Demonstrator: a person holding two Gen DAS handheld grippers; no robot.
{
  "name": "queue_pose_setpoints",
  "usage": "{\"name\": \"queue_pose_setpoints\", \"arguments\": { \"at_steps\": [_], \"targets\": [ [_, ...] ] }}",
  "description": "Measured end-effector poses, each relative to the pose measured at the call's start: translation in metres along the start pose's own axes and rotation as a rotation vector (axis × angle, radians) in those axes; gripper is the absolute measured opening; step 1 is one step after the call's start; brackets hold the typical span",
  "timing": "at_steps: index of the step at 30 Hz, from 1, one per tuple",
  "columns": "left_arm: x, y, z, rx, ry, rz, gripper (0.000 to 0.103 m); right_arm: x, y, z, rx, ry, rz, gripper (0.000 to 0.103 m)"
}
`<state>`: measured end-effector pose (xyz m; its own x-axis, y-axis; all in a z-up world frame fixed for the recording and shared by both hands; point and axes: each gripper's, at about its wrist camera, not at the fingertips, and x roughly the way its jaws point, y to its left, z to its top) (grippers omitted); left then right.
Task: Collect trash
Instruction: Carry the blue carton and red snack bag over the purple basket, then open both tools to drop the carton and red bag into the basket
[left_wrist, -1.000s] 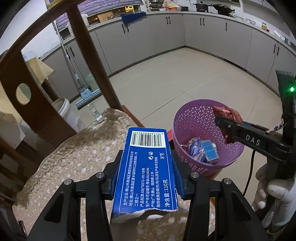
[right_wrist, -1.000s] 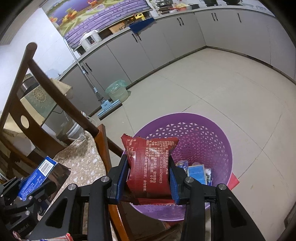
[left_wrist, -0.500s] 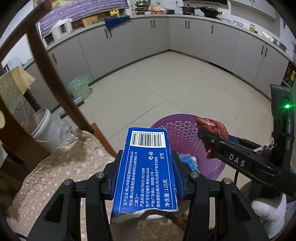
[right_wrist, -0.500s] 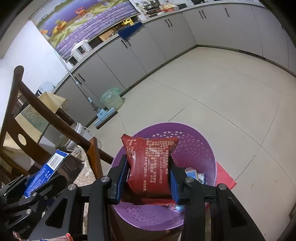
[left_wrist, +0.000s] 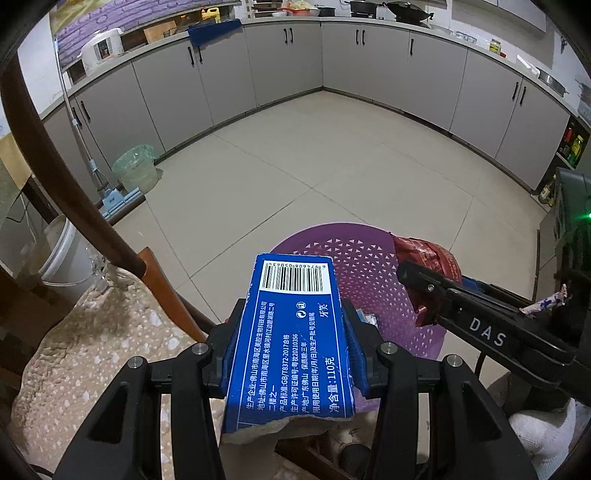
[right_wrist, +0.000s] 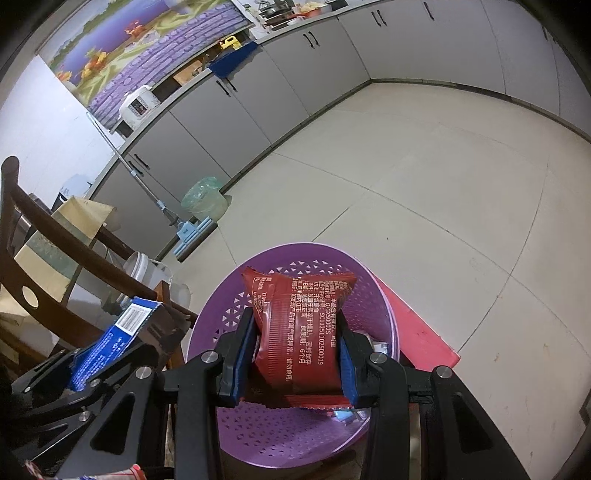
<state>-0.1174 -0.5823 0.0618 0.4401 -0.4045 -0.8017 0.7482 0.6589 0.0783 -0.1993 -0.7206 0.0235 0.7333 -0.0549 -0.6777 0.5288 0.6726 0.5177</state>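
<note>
1. Blue carton (left_wrist: 295, 339): clamped between the left tongs (left_wrist: 293, 349), long axis running forward along the fingers, barcode end pointing away from the camera, torn end nearest it. Held over the near rim of the purple basket (left_wrist: 362, 273), beside the chair seat.
2. Red snack packet (right_wrist: 301, 332): gripped across its middle by the right tongs (right_wrist: 295, 354), long axis forward along the fingers, printed back facing up, crimped far edge out over the basket's opening.
3. Purple basket: perforated wall, standing on the tiled floor (left_wrist: 295, 177) by a red flat item (right_wrist: 417, 328). A few small wrappers (right_wrist: 380, 347) lie at its bottom.
4. Chair (left_wrist: 74, 206): dark wooden frame, speckled beige cushion (left_wrist: 92, 350) to the left of the basket.
5. View differences: the left wrist view shows the right tongs from the side, with the red packet's end above the basket and a white-gloved hand (left_wrist: 543, 439) below; the right wrist view shows the basket's interior floor, the red flat item and the left tongs holding the carton at lower left.
6. Background: grey cabinets (left_wrist: 284, 66), a green-lined bin (left_wrist: 135, 173), a white bucket (left_wrist: 64, 254).
</note>
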Motion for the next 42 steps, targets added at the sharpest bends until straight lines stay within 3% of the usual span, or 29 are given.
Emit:
{"name": "queue_pose_setpoints", "arguments": {
  "at_steps": [21,42],
  "targets": [
    [0.037,0.006,0.011,-0.032,0.067,-0.028,0.047,0.014,-0.014,0.008,0.053,0.017,-0.014,0.043],
    [0.050,0.014,0.010,-0.053,0.071,-0.051,0.047,0.016,-0.011,0.006,0.047,0.020,-0.023,0.043]
  ]
}}
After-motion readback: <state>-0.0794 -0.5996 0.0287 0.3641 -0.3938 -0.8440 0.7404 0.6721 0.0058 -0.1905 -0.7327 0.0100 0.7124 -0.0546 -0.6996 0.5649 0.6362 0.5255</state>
